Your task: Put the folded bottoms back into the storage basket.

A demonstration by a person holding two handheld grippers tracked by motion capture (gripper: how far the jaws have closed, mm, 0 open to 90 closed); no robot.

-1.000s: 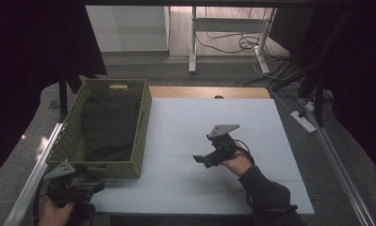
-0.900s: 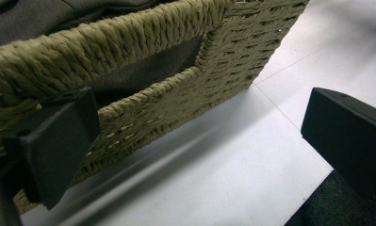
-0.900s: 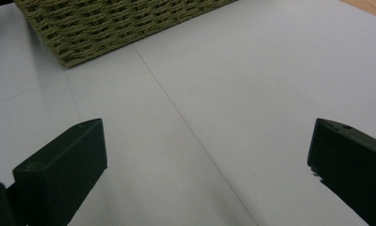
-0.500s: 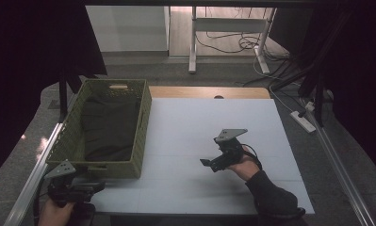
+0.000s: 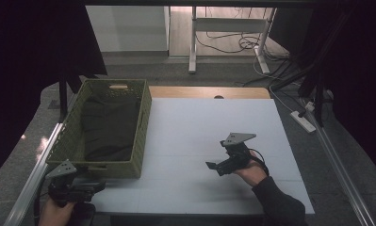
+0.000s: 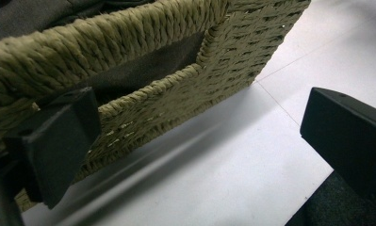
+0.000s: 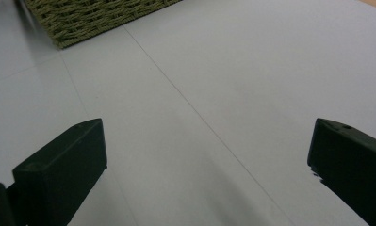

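Woven basket (image 5: pixel 141 136) set lengthwise on desk (image 5: pixel 214 117) left side, dark cloth (image 5: pixel 108 127) inside. Left claw (image 6: pixel 195 141) wide open, empty, just beside basket's near end. Right claw (image 7: pixel 209 174) open, empty, well apart.

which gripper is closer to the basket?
The left gripper, at the table's near-left corner, right by the green wicker basket's near wall. The right gripper hovers over bare white tabletop, well clear of it.

The counter (image 5: pixel 209 117) lies bare and open across its middle and right — the woven green basket (image 5: pixel 143 136) walls off the left side.
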